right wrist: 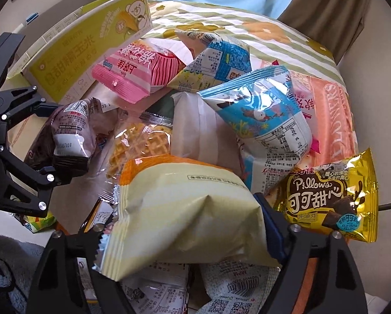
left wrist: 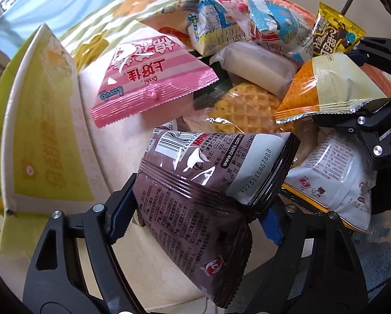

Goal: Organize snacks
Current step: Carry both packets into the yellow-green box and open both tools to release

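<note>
Above the pile, left tongs (left wrist: 195,209) pinching brown packet (left wrist: 203,183), right tongs (right wrist: 185,225) clamping cream-orange packet (right wrist: 185,209) (gold Pillows front (right wrist: 331,198) right-view only)

Our right tongs (right wrist: 187,225) clamp a cream-and-orange packet (right wrist: 185,209) nearest us; at left our left tongs (right wrist: 64,141) grip a brown packet (right wrist: 72,133), snack pile (right wrist: 221,104) beyond.

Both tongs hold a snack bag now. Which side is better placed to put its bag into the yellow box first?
Left, probably. The left tongs grip the brown bag right beside the yellow box. The right tongs, with the cream bag, sit across the pile.
</note>
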The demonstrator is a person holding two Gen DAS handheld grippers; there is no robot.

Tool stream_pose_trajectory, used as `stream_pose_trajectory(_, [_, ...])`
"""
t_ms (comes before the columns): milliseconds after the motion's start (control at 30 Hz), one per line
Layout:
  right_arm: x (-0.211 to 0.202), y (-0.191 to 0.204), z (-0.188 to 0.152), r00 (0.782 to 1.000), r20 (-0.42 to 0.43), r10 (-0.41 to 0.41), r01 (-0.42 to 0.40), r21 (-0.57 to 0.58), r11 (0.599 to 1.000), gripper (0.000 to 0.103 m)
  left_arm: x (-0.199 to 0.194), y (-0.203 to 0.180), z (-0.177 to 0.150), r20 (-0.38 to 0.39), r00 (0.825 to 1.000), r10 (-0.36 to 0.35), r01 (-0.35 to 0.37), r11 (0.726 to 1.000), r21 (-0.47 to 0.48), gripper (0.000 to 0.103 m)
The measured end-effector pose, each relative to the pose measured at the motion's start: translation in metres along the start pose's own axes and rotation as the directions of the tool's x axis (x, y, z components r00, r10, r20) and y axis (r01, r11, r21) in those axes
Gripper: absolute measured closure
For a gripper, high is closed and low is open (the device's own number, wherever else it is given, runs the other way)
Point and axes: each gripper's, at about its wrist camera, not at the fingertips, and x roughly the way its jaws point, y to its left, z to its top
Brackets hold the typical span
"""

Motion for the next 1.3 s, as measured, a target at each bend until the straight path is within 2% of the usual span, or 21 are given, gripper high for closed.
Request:
stream_pose_trajectory(100, [-0.006,0.000,-0.002,1.000,0.004,-0.008,0.008,-0.001,1.000,0.025,-0.012,0.002,-0.002,0.026,1.000,0.014,-0.014,1.000,-0.018,0.025])
stream_pose_trajectory(300, [-0.036,0.001,-0.002,0.998,0.071,-0.003,0.001,0.020,1.000,0.025,-0.050,0.001,-0.001,0.099,0.994,0.056,-0.052,0.997,-0.051,0.025])
stream_pose_trajectory(500, [-0.077,0.015,0.005,0.988,0.152,-0.012,0.014,-0.011,1.000,0.025,-0.111,0.009,-0.009,0.202,0.974,0.101,-0.069,0.985,-0.161,0.025])
stream_pose_trajectory(633, [-0.102,0.026,0.017,0.981,0.191,-0.029,0.035,-0.027,0.999,0.025,-0.147,0.021,-0.015,0.246,0.955,0.163,-0.103,0.966,-0.238,0.025])
stream_pose_trajectory(767, [-0.120,0.040,0.035,0.969,0.246,0.018,-0.007,-0.048,0.999,0.025,-0.175,0.053,-0.017,0.282,0.933,0.224,-0.137,0.945,-0.297,0.025])
stream_pose_trajectory(967, [-0.132,0.078,0.083,0.952,0.303,0.032,-0.002,-0.097,0.995,0.025,-0.195,0.125,-0.024,0.278,0.921,0.274,-0.155,0.910,-0.384,0.025])
stream_pose_trajectory(1067, [-0.131,0.098,0.107,0.946,0.320,0.048,-0.015,-0.105,0.994,0.025,-0.193,0.164,-0.027,0.274,0.920,0.282,-0.154,0.900,-0.408,0.025])
stream_pose_trajectory(1233, [-0.115,0.136,0.159,0.944,0.327,0.052,-0.032,-0.068,0.997,0.025,-0.182,0.231,-0.033,0.251,0.930,0.268,-0.145,0.896,-0.421,0.025])
stream_pose_trajectory(1300, [-0.110,0.148,0.170,0.944,0.326,0.055,-0.041,-0.051,0.998,0.025,-0.174,0.256,-0.036,0.237,0.937,0.258,-0.142,0.898,-0.416,0.025])
